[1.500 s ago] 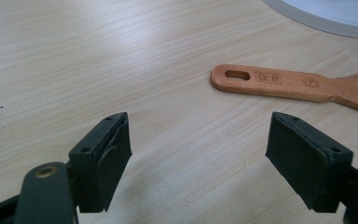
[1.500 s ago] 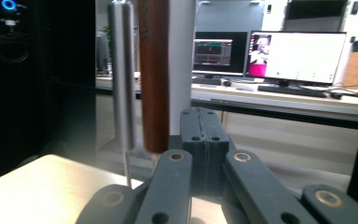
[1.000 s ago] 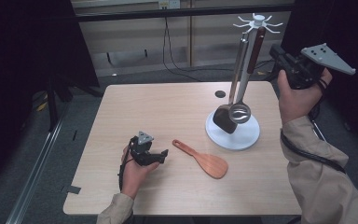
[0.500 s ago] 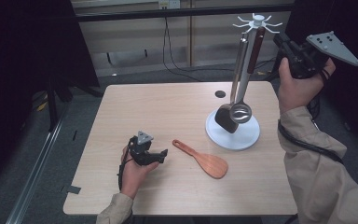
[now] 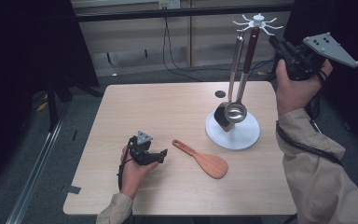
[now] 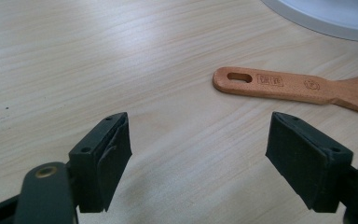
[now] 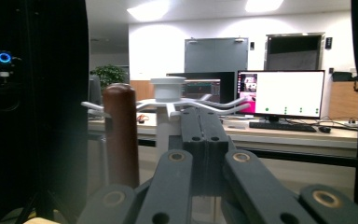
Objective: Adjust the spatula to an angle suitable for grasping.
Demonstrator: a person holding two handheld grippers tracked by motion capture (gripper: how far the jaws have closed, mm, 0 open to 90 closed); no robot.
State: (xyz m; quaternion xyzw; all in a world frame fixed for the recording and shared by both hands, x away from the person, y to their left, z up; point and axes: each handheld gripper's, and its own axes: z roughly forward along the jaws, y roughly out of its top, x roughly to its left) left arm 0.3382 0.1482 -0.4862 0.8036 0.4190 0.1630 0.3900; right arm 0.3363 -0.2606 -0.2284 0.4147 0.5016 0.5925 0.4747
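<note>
A wooden spatula [image 5: 203, 158] [image 6: 298, 86] lies flat on the table, its handle end pointing at my left gripper [image 5: 162, 157] [image 6: 198, 154]. That gripper rests low on the table, open, with nothing between its jaws. A white utensil rack [image 5: 258, 19] [image 7: 168, 88] stands on a round white base [image 5: 247, 137]. From it hang a steel ladle [image 5: 235, 112] and a brown-handled utensil [image 5: 249, 46] [image 7: 120, 135]. My right gripper [image 5: 274, 41] [image 7: 204, 126] is held high, level with the rack's top and just right of it, shut on nothing.
A small dark round spot [image 5: 220, 94] marks the light wooden table [image 5: 158, 107] behind the rack. Dark floor and a black curtain surround the table. Desks and a lit monitor [image 7: 279, 93] stand far behind the rack in the right gripper view.
My right gripper has risen a little and come level with the rack's top arms. The left gripper and the spatula have stayed where they were.
</note>
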